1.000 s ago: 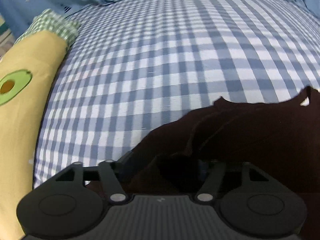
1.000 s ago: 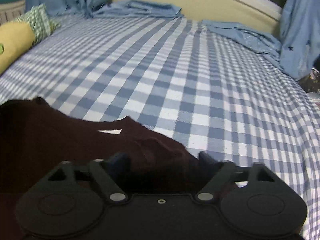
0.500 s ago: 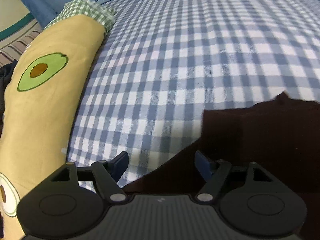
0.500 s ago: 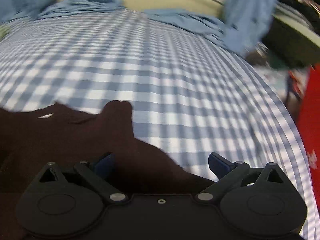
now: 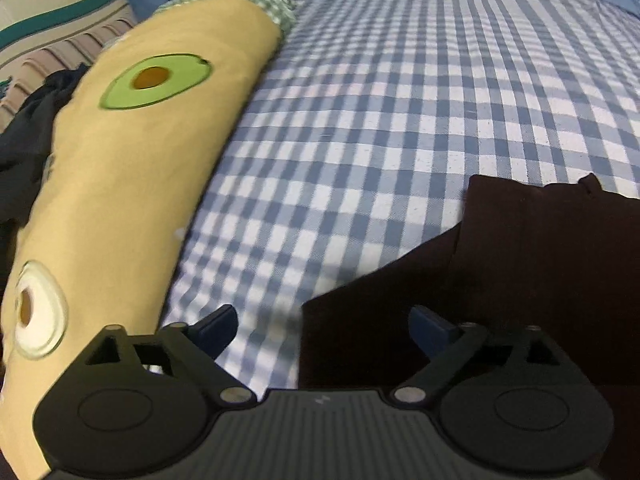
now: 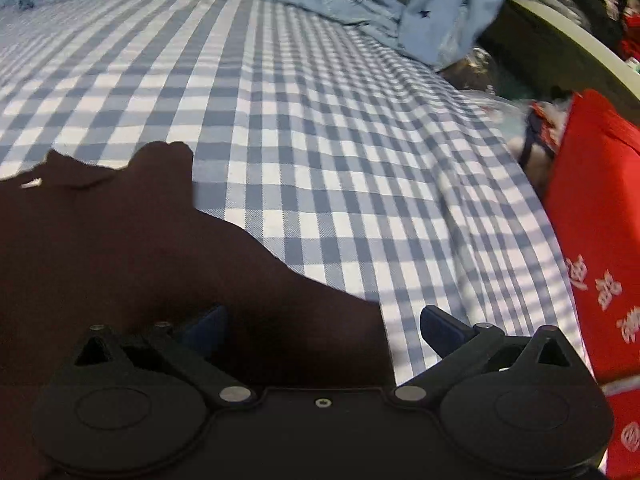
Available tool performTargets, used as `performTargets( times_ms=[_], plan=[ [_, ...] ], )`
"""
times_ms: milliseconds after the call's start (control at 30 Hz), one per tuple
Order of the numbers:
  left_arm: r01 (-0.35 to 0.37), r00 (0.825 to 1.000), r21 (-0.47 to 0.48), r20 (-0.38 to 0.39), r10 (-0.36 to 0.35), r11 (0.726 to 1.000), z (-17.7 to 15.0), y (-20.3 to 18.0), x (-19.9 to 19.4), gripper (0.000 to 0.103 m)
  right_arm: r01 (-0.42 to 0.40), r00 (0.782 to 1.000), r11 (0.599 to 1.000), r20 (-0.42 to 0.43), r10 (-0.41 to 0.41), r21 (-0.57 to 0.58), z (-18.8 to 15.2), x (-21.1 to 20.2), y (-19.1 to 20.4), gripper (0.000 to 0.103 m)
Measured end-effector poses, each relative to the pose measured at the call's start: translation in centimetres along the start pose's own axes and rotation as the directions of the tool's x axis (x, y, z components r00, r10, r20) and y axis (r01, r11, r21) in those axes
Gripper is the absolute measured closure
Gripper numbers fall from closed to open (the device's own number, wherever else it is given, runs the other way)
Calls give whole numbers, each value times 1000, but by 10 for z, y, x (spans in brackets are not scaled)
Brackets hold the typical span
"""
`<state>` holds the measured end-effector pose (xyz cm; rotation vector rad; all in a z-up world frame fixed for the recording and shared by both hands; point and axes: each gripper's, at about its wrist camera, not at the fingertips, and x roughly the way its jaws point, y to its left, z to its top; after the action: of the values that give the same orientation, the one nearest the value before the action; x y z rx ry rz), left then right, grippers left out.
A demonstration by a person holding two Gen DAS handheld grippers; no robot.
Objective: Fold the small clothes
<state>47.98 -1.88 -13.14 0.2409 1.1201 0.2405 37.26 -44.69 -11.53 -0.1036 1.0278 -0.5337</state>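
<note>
- Left gripper point(image 5: 322, 330): jaws spread, holding nothing.
- Right gripper point(image 6: 320, 328): jaws spread, empty.
- Dark maroon garment point(image 5: 532, 264) lies on the checked bedsheet point(image 5: 380, 120) (near edge hidden behind both grippers; folds hard to read).

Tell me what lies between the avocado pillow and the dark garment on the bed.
In the left wrist view, only bare blue-checked bedsheet separates the avocado pillow from the dark garment.
</note>
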Motion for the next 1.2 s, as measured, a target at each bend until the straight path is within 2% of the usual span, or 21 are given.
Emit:
performTargets(
  times_ms=[67,167,333,467,667,767,867,1033,1100,1200],
  plan=[
    [17,1000,-26,19,-16,1000,-14,10,-13,2,-46,997,998,62,44,31,-8,-19,-2,1],
    [39,999,-65,25,-37,997,-36,22,-26,1,-124,982,991,151,115,55,-25,-53,2,1],
    [63,998,-126,10,-63,990,-78,39,-42,1,-224,954,973,194,229,-49,-53,-99,35,1],
    [110,994,-213,10,-110,971,-112,54,-50,1,-311,929,942,169,329,-123,-75,-125,69,0],
    [181,983,-306,24,-183,935,-154,67,-51,1,-383,905,907,125,406,-175,-98,-147,115,0],
    [222,974,-316,24,-226,923,-167,67,-45,1,-355,917,917,123,379,-180,-106,-153,133,1],
    [278,957,-346,23,-288,896,-176,69,-41,1,-357,920,922,113,375,-152,-105,-151,135,1],
    [352,924,-451,29,-381,820,-192,76,-39,1,-364,912,907,118,393,-210,-109,-149,134,1],
    [366,915,-483,30,-403,796,-197,74,-38,1,-371,915,899,75,396,-233,-109,-141,136,1],
    [362,912,-511,20,-410,780,-199,67,-33,1,-382,917,885,5,398,-265,-106,-128,142,1]
  ],
)
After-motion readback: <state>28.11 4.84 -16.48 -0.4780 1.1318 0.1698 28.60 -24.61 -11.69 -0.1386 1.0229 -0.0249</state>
